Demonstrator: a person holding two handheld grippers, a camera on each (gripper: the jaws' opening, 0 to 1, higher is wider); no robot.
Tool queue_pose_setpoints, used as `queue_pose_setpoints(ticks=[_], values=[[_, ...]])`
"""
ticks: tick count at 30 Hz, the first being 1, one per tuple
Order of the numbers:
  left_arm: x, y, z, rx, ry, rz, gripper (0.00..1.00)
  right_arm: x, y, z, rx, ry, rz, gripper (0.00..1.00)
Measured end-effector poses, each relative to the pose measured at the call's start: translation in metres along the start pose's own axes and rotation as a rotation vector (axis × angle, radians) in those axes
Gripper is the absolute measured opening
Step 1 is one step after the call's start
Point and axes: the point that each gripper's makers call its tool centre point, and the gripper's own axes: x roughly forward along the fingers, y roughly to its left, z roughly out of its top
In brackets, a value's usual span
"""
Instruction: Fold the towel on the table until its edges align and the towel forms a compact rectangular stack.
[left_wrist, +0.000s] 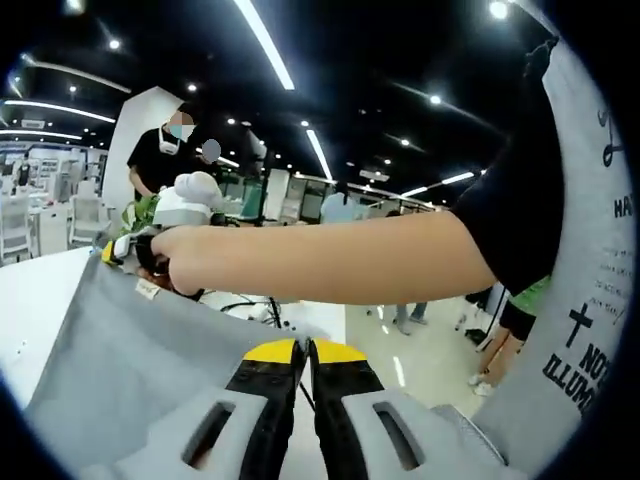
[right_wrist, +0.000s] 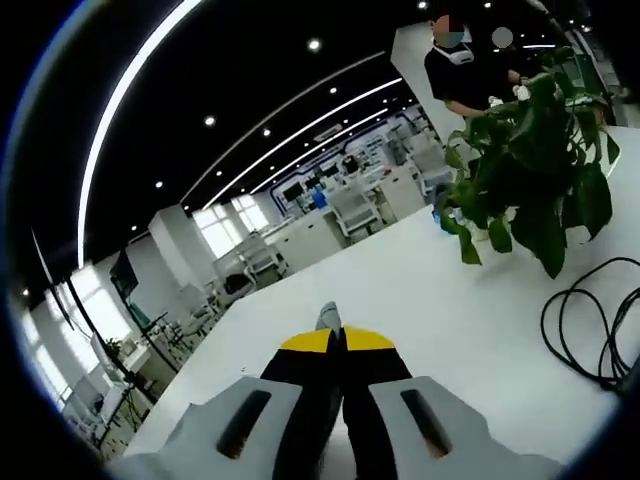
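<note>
Both tongs are closed on the grey towel: the left tongs pinch one edge, the right tongs nip a corner. Lifted above the white worktop, the towel stretches between them. A plant and cable are on the worktop.

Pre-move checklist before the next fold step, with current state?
1. Left claw shut on the towel: ok.
2. Right claw shut on a grey sliver, likely a towel edge: ok, though the sliver is small.
3. Towel lifted and spread between both claws: ok in the left gripper view.
4. Edges aligned: cannot tell.
5. Cable and plant on the table, clear of the fold path: cannot tell.
</note>
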Motion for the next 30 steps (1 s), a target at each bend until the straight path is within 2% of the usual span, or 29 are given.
queue_pose_setpoints(ticks=[5, 14, 21, 27, 30], values=[[-0.014, -0.003, 0.002, 0.012, -0.003, 0.028, 0.05, -0.001, 0.018, 0.002, -0.012, 0.009, 0.031, 0.0], [-0.058, 0.005, 0.018, 0.007, -0.047, 0.13, 0.05, 0.016, 0.082, 0.004, -0.073, 0.03, 0.161, 0.0], [-0.105, 0.012, 0.031, -0.026, -0.107, 0.25, 0.05, 0.027, 0.134, 0.003, -0.09, 0.033, 0.262, 0.0], [-0.143, 0.019, 0.031, -0.063, -0.125, 0.347, 0.05, 0.035, 0.17, -0.003, -0.105, 0.044, 0.317, 0.0], [-0.171, 0.025, 0.03, -0.083, -0.148, 0.401, 0.05, 0.039, 0.188, -0.01, -0.102, 0.055, 0.345, 0.0]])
